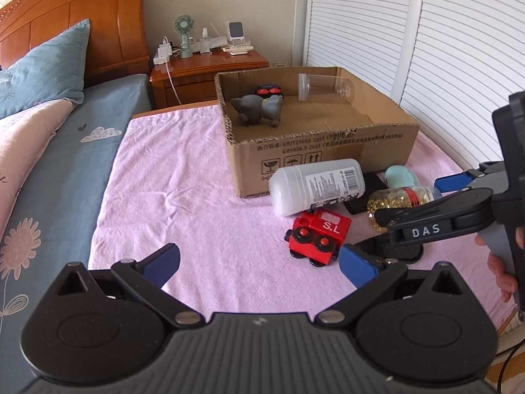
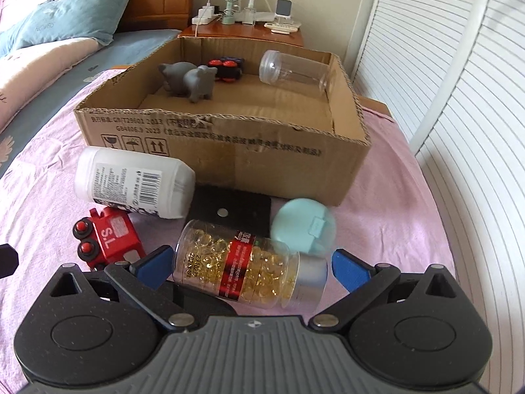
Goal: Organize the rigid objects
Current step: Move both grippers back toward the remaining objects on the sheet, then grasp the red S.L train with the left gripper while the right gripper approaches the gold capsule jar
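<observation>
My left gripper hangs open over the pink cloth, nothing between its blue pads; a red toy train lies on its side just beyond the right pad. My right gripper is open, and a clear bottle of yellow capsules lies lengthwise between its pads, resting on the bed. In the left wrist view the right gripper straddles that capsule bottle. Close by lie a white bottle, a teal round case and the red train.
A cardboard box stands open behind the pile, holding a grey elephant toy, a dark toy car with red wheels and a clear jar. A flat black item lies under the bottles. Louvred doors are on the right, a bedside table behind.
</observation>
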